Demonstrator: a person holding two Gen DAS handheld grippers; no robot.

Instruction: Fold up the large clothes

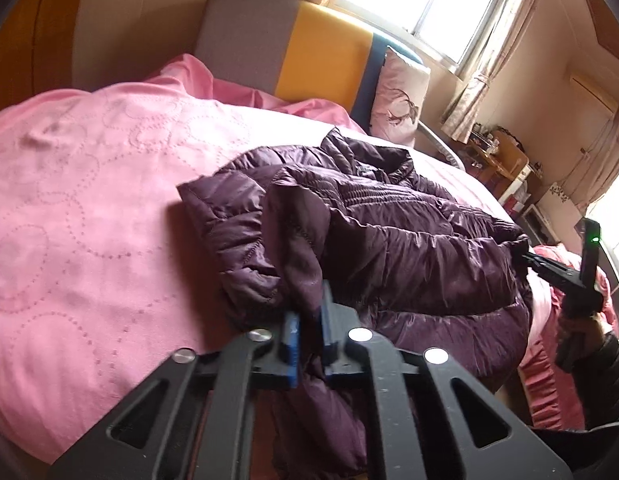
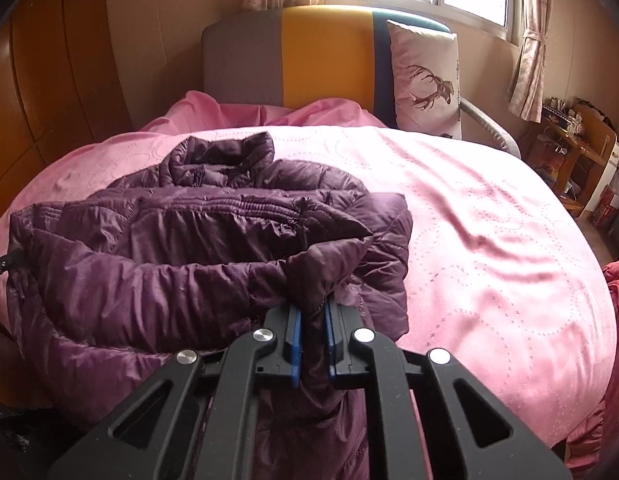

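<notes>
A dark purple quilted puffer jacket (image 1: 389,232) lies bunched on the pink bed, collar toward the headboard. My left gripper (image 1: 309,320) is shut on a fold of the jacket's near-left edge. My right gripper (image 2: 311,316) is shut on a fold of the jacket (image 2: 169,248) at its near-right edge. In the left wrist view the right gripper (image 1: 525,258) shows at the jacket's far right side, held in a hand. The left gripper's tip (image 2: 5,266) shows at the left edge of the right wrist view.
The bed has a pink quilted cover (image 2: 489,220) and a grey, yellow and blue headboard (image 2: 325,56). A deer-print pillow (image 2: 425,80) leans on it. A wooden desk with clutter (image 2: 577,152) stands right of the bed. Wooden panels (image 2: 49,92) line the left wall.
</notes>
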